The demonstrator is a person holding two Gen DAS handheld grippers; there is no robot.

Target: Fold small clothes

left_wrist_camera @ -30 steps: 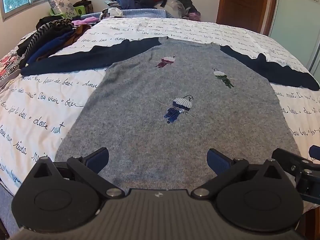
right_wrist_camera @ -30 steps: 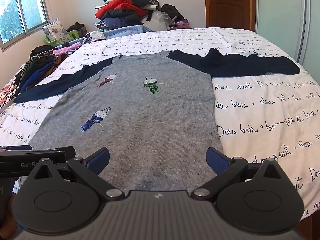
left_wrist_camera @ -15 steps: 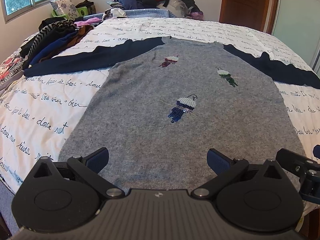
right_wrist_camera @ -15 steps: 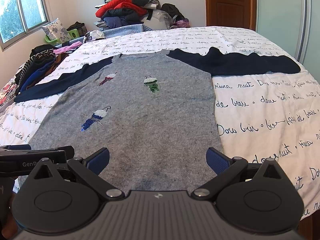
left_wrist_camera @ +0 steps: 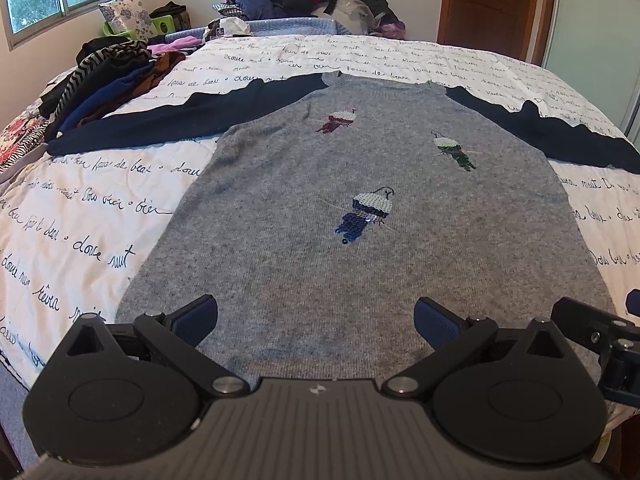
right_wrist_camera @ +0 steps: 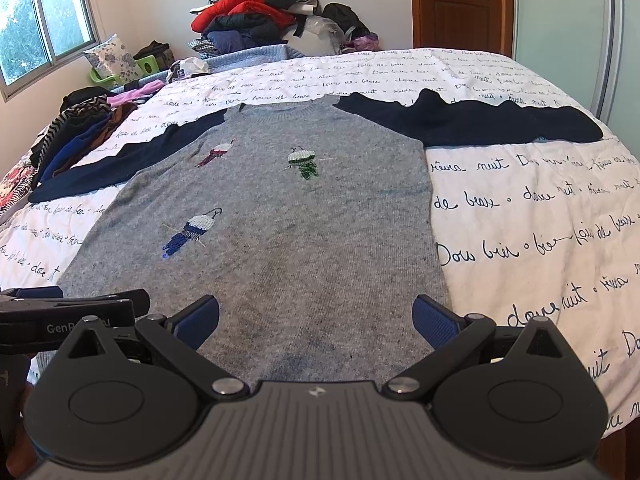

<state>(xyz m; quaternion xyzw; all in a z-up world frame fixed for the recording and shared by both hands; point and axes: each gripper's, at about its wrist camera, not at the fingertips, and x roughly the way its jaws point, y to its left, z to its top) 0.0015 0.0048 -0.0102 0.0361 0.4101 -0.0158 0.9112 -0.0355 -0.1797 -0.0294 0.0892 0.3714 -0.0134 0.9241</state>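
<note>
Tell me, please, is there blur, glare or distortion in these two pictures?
Left wrist view: sharp, soft daylight, fisheye bends the bed edges around the sweater. Right wrist view: the same bending, the window bright but not glaring.

The sweater [left_wrist_camera: 360, 200] lies flat in the middle of the bed [left_wrist_camera: 80, 216], sleeves spread out to either side, neck toward the far end. A row of clothes [left_wrist_camera: 100, 80] sits along the bed's left edge, and a heap of clothes [right_wrist_camera: 248, 16] is piled behind the far end by the wall. Both grippers, left [left_wrist_camera: 316, 320] and right [right_wrist_camera: 316, 320], sit side by side at the hem, jaws wide apart.
</note>
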